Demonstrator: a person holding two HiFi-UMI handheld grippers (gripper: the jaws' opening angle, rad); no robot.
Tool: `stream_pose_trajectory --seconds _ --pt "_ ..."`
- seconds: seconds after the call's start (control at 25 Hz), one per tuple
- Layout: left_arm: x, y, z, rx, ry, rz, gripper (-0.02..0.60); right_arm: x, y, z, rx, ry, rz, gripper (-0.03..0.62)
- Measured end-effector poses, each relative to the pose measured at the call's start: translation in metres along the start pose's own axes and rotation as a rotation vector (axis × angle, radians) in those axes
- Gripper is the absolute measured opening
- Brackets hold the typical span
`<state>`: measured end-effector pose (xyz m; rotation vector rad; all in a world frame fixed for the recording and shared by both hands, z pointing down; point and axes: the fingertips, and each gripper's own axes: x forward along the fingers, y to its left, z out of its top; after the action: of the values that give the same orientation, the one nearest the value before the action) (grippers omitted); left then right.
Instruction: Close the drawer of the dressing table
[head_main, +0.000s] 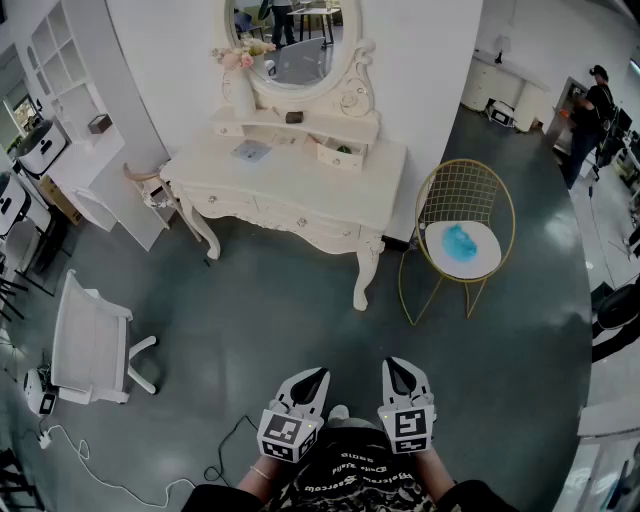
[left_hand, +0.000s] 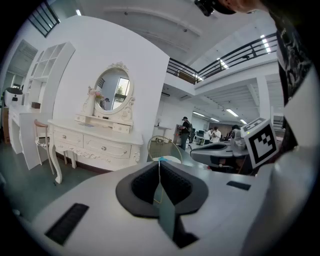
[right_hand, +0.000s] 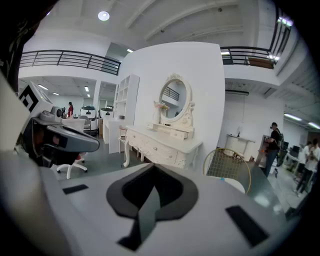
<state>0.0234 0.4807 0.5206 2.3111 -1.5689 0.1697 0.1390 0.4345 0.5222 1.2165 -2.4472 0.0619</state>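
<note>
The white dressing table (head_main: 290, 185) with its oval mirror (head_main: 297, 45) stands against the far wall. A small drawer (head_main: 341, 153) on its upper shelf, right of centre, is pulled out. Both grippers hang low in the head view, well short of the table and over the dark floor. My left gripper (head_main: 320, 374) is shut with nothing between its pads, and my right gripper (head_main: 391, 364) looks shut and empty too. In the left gripper view the table (left_hand: 95, 142) lies beyond the left gripper (left_hand: 160, 162), to its left. In the right gripper view the table (right_hand: 162, 145) lies straight ahead of the right gripper (right_hand: 152, 166).
A gold wire chair (head_main: 462, 235) with a blue thing on its white cushion stands right of the table. A white office chair (head_main: 90, 340) is at the left, with cables (head_main: 90, 470) on the floor near it. White shelving (head_main: 70, 90) stands at back left, and a person (head_main: 590, 110) at far right.
</note>
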Motion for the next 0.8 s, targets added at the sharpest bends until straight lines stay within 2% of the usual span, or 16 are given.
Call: stream_pose_trajectory --seconds 0.4,0.8 --pt "0.000 0.006 -0.002 -0.012 -0.009 0.034 0.021 0.000 -0.008 0.007 0.035 -0.055 -0.007 0.011" --pt "0.021 0.023 -0.003 -0.019 0.005 0.030 0.021 0.020 -0.017 0.013 0.037 -0.054 -0.016 0.011"
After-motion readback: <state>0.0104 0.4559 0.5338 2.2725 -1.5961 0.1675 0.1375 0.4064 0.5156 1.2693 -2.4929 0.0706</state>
